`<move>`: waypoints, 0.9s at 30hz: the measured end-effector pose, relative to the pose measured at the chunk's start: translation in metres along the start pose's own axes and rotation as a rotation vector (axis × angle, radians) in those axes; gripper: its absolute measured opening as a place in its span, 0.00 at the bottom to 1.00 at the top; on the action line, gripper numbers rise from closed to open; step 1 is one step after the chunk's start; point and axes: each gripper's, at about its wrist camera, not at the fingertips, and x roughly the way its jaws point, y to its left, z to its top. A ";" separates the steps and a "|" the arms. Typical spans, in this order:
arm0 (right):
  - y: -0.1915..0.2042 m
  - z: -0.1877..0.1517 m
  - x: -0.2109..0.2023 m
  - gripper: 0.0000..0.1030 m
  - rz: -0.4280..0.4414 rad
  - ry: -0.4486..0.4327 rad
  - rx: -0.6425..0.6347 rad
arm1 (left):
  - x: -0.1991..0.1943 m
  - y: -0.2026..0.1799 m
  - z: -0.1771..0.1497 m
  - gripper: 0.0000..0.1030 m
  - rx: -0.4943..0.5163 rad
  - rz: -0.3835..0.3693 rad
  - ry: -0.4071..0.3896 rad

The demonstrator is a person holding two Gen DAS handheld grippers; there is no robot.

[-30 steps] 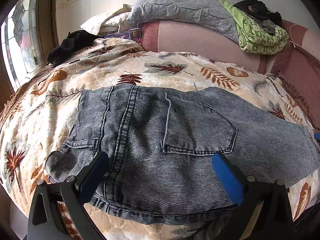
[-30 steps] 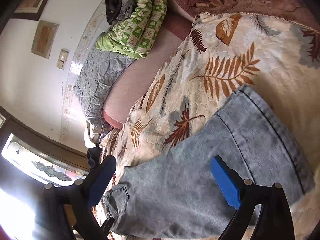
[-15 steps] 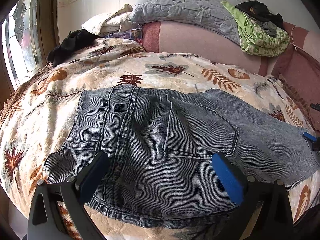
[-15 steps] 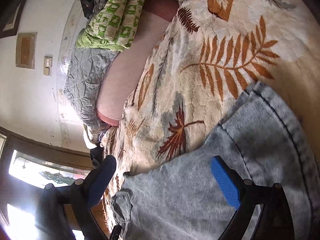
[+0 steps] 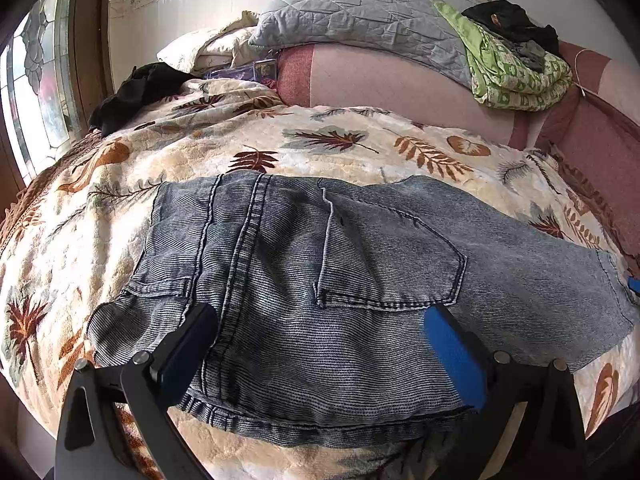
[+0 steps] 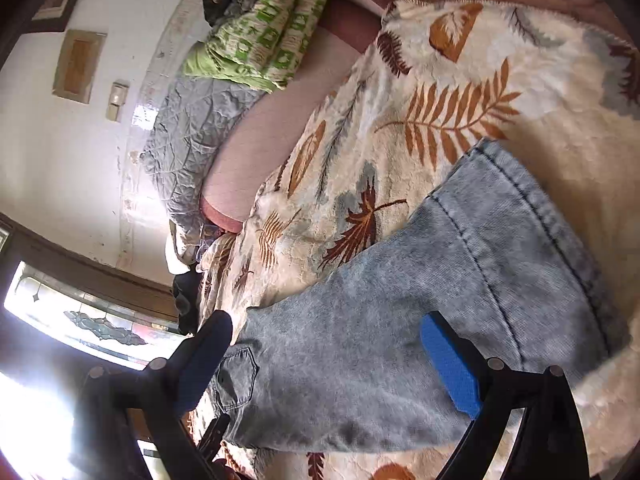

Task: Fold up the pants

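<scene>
Grey-blue jeans (image 5: 320, 272) lie flat on a leaf-print blanket (image 5: 280, 144), folded lengthwise, back pocket up, waistband at the left and leg running right. My left gripper (image 5: 320, 344) is open and empty, hovering over the near edge of the seat. In the right wrist view the jeans' leg and hem (image 6: 460, 288) lie across the blanket (image 6: 400, 120). My right gripper (image 6: 324, 356) is open and empty, just above the leg near its hem end. Its blue tip (image 5: 634, 283) shows at the right edge of the left wrist view.
A grey quilt (image 5: 360, 12), a green patterned blanket (image 5: 516, 72) and dark clothes (image 5: 508, 20) lie on the pink backrest (image 5: 400, 88). A black garment (image 5: 136, 92) lies at the far left by the window (image 5: 36, 92). Pillows (image 5: 208, 48) sit behind.
The right gripper has swung over the hem end of the leg, its view rotating. The left gripper stays almost still over the seat. The jeans have not moved.
</scene>
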 end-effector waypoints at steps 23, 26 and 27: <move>-0.113 -0.005 -0.054 0.63 -0.059 -0.094 0.270 | -0.005 -0.124 0.020 1.00 0.097 -0.236 0.071; -0.119 -0.003 -0.050 0.58 -0.065 -0.077 0.276 | 0.004 -0.145 0.023 1.00 0.095 -0.272 0.106; -0.119 -0.003 -0.051 0.57 -0.067 -0.076 0.277 | 0.008 -0.152 0.023 1.00 0.098 -0.282 0.122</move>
